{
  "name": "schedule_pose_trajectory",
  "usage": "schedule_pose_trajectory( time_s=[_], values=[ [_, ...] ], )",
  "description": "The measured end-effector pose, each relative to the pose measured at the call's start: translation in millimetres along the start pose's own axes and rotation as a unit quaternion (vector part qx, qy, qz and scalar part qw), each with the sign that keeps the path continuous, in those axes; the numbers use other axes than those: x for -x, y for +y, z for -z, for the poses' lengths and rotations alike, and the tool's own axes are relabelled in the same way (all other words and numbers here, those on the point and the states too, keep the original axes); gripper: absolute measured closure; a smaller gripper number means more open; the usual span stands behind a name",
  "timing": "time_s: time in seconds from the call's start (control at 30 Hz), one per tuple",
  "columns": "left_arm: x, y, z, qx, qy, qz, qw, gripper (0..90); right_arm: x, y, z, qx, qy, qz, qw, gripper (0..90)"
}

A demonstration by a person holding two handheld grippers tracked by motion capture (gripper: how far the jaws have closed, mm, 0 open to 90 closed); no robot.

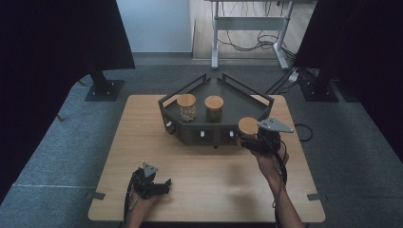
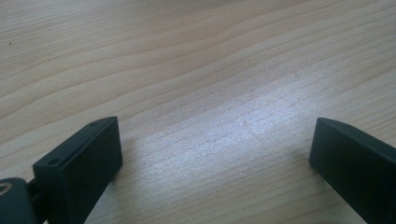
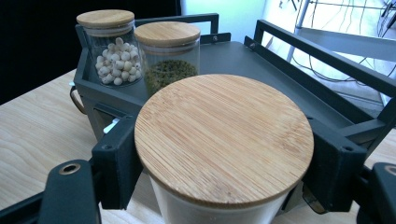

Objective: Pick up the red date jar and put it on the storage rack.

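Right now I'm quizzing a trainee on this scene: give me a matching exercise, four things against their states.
1. glass jar of white beads with a wooden lid
2. glass jar of green grains with a wooden lid
3. wooden-lidded jar
4. left gripper

a. open over bare table
b. clamped in the right gripper
c. leftmost on the dark tray
d. middle of tray

Pairs: 1-c, 2-d, 3-b, 4-a

High view looks down and forward over the table (image 1: 142, 123). Left gripper view skims bare tabletop close up. Right gripper view faces the rack (image 3: 299, 70), shared with high view.
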State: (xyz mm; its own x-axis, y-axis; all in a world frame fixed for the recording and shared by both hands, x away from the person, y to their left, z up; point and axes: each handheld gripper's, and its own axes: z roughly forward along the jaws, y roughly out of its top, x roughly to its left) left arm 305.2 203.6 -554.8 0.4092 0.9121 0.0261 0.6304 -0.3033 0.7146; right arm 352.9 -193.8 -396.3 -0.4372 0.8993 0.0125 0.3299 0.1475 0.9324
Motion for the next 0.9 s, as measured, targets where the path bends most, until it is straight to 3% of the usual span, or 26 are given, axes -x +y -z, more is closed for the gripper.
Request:
schedule_pose_trajectory(
  time_s=[0.9],
  values=[
    [-0.2,0.1,0.2,-0.001,0.0,-0.001,1.0,2.2,3.9,24.0,-10.4,0.004,-0.015,0.014,0.9998,23.4]
  ],
)
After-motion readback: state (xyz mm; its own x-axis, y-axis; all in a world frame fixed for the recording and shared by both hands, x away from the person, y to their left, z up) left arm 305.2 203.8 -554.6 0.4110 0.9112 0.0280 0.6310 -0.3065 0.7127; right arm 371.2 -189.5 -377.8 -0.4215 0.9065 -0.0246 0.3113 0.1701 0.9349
